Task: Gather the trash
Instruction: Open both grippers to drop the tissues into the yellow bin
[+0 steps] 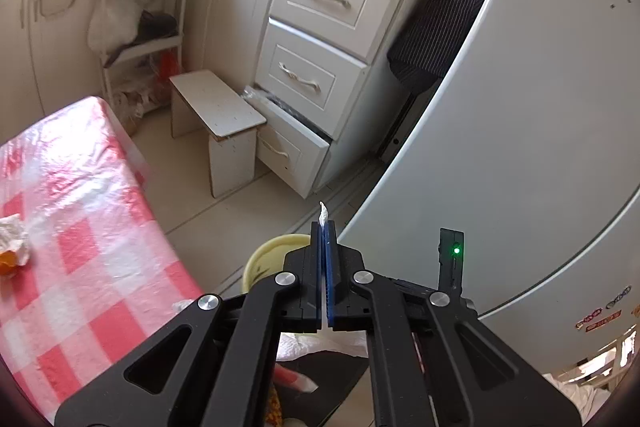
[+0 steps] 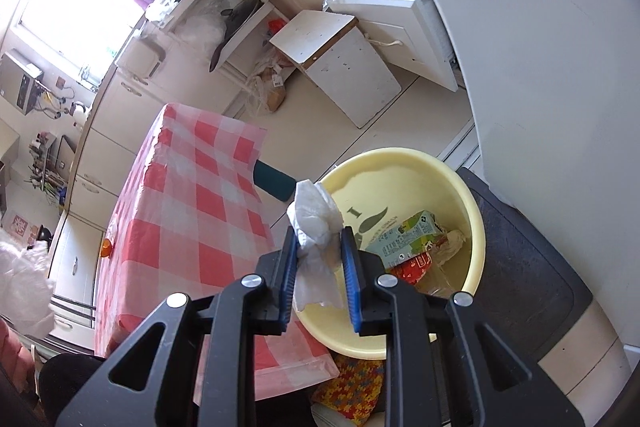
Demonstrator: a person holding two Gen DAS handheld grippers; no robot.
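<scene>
Clamping a crumpled white tissue (image 2: 316, 227) between its blue pads, the right gripper (image 2: 319, 247) holds it at the near rim of a pale yellow plastic basin (image 2: 472, 203). Inside the basin lie a green and white drink carton (image 2: 404, 233), a red wrapper (image 2: 412, 265) and more crumpled paper (image 2: 450, 245). The left gripper (image 1: 324, 227) has its jaws pressed together on a thin white scrap (image 1: 323, 213) that pokes out past the tips, with the same basin (image 1: 264, 253) partly visible just below it. Another crumpled tissue (image 1: 14, 237) and a piece of orange peel (image 1: 8, 263) rest on the table's red and white checked cloth (image 1: 92, 227). Beyond stand a small white stool (image 1: 224, 119), white drawers (image 1: 320, 43) with the lowest pulled open, and a white fridge (image 1: 540, 107).
</scene>
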